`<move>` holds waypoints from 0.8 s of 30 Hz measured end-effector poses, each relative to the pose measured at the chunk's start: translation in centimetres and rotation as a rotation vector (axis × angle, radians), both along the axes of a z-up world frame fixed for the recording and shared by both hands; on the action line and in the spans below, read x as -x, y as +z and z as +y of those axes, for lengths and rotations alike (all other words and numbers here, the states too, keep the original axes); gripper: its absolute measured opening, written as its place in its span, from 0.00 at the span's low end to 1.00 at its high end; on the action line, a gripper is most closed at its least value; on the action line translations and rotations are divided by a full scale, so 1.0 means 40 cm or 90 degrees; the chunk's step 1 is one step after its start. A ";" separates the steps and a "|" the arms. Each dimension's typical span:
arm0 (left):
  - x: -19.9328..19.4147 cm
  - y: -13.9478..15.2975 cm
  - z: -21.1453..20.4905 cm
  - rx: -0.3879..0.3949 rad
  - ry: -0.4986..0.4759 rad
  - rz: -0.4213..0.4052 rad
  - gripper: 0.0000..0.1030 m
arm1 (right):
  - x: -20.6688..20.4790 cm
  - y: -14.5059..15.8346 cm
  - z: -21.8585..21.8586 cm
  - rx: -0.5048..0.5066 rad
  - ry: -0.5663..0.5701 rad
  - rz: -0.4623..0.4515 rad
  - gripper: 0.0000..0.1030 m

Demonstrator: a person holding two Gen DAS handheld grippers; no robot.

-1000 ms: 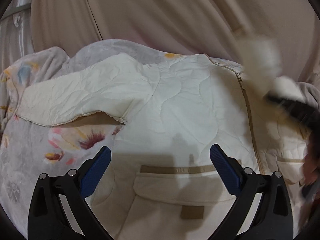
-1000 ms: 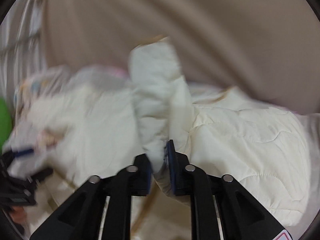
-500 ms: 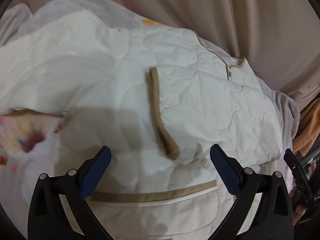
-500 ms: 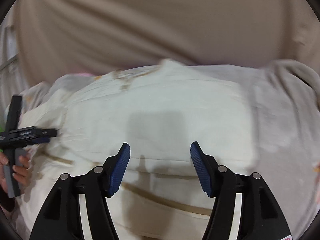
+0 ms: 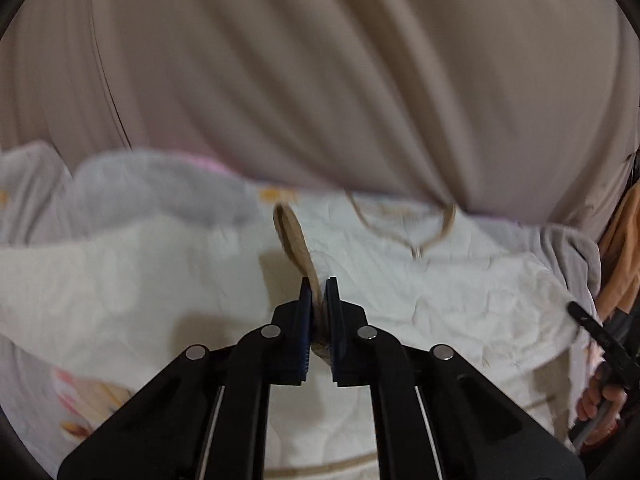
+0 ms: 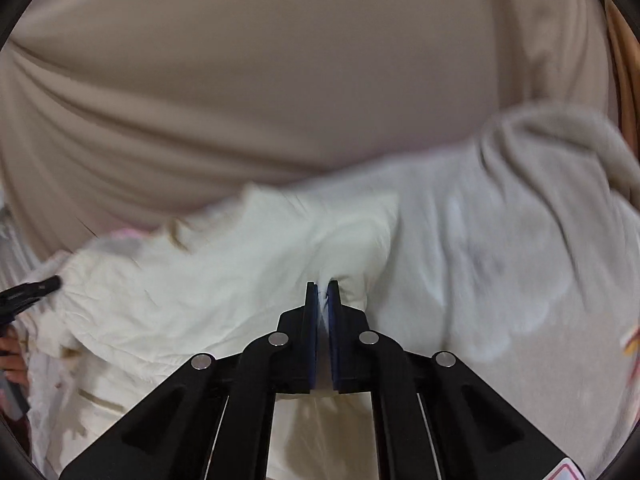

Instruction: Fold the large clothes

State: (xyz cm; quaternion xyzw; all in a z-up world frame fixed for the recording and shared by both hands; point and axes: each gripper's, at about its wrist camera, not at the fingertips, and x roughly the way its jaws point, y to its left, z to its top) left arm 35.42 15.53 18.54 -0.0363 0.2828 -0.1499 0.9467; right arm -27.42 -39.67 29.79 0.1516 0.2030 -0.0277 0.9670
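Cream quilted jacket (image 5: 460, 280) spread across a bed, on a grey floral blanket (image 5: 152, 188), with a beige curtain (image 5: 320, 80) hanging at the far side. Left gripper (image 5: 319, 292) clamped on the tan-trimmed sleeve cuff (image 5: 294, 240) — jaws nearly together, the trim standing up out of them. Right gripper (image 6: 322, 294) pinched likewise on a gathered fold of the cream fabric at the jacket's right edge, jaws narrow with cloth between.

Padded and soft by the look of it, probably light for its bulk; limp, so any unsupported part likely to sag and drag. Quilting should give the pads fair purchase. Bound edges — cuff, hem, neckline — look like the firmest places to take hold, since a pinch mid-panel may catch only the top layer.

Left view alone shows the tan neckline (image 5: 404, 220) at the far edge, the flower print near left, an orange cloth (image 5: 620, 248) far right, and the right tool's tip with the hand gripping it. Right view alone shows the bare blanket stretching right of the jacket (image 6: 200, 280) and a tan-edged band near left, perhaps a pocket or the hem.
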 end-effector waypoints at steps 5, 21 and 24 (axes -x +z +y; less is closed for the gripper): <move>-0.075 -0.186 -0.021 -0.115 0.053 0.071 0.02 | -0.112 -0.118 -0.007 0.081 -0.046 0.140 0.05; 0.025 -0.262 -0.018 -0.117 0.060 0.125 0.04 | -0.191 -0.185 0.165 0.167 0.000 0.255 0.12; 0.041 -0.261 -0.040 -0.121 0.068 0.120 0.04 | -0.149 -0.132 0.170 0.139 -0.001 0.201 0.12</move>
